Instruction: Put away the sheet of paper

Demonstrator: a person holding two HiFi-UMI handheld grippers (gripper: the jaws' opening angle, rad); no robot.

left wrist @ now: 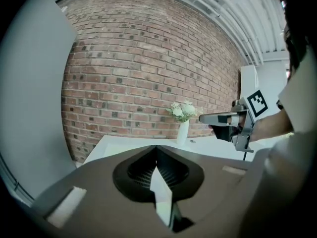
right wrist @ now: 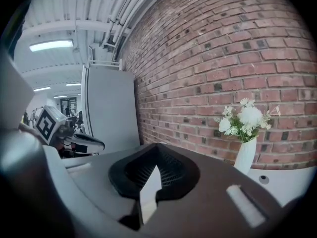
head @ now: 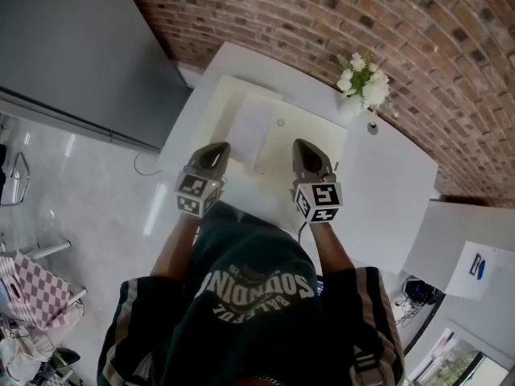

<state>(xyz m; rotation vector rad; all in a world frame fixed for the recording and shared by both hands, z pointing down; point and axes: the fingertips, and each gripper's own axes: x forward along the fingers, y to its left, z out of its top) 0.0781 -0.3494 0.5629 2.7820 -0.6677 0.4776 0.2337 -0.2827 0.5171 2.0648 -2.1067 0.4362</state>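
Paper (head: 253, 127) lies flat on cream pad (head: 221, 107). Your left gripper (head: 218, 148) and right gripper (head: 302, 145) hang above the tabletop (head: 386, 183) edge, fingers pressed together on nothing, probably parked clear of the sheet.

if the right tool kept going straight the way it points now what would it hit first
The right tool would probably meet the brick wall, or the far edge of the white table below it; depth is unclear. The flower vase stands right of that line.

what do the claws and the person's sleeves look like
Left claw and right claw: grey-brown tapered shells, each carrying a cube of black-and-white square markers; a thin cable trails from the right one. Sleeves: short, dark green with pale stripes.
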